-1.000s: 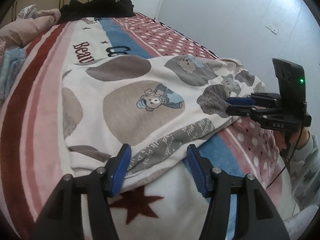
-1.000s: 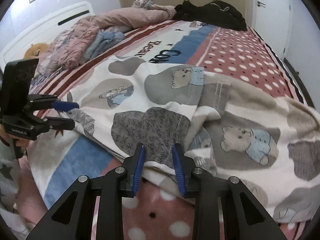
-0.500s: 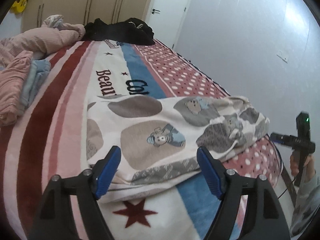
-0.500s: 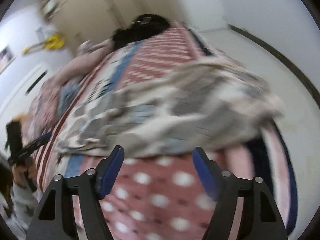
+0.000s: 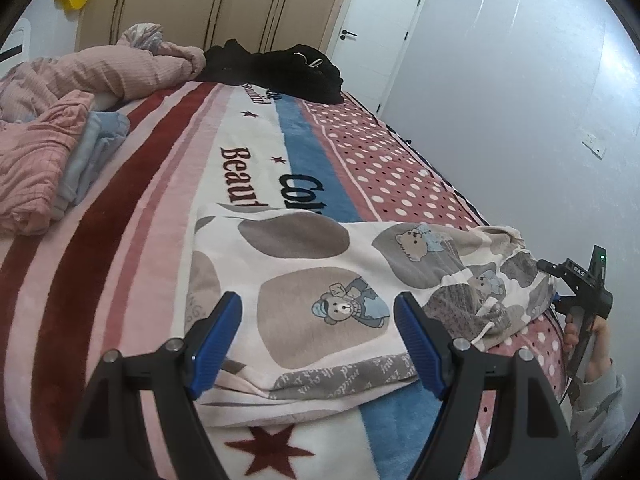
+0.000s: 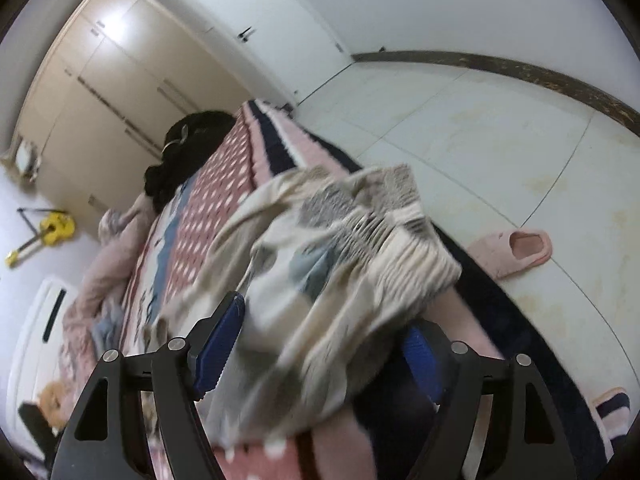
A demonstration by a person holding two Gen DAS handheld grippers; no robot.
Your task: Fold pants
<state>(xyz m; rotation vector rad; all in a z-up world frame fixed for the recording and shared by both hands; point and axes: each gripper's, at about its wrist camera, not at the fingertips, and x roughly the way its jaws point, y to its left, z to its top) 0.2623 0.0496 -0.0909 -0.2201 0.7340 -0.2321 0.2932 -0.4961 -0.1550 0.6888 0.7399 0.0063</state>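
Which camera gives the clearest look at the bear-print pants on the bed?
The left wrist view: the cream bear-print pants lie sharp and nearly whole on the striped blanket. The right wrist view shows only their blurred gathered end, close up.

the left gripper (image 5: 318,336) points forward and downward, its two blue-padded fingers (image 5: 216,338) spread wide with nothing pressed between them. the right gripper (image 6: 320,344) is rolled to one side in its own blurred view; its jaws are opening, and cloth lies between them, though the pads do not press on it. in the left wrist view the right gripper (image 5: 560,284) appears small at the far right edge, held by the person's right hand (image 5: 588,332) wrapped around its handle, with a grey star-patterned sleeve (image 5: 600,408) below the wrist.
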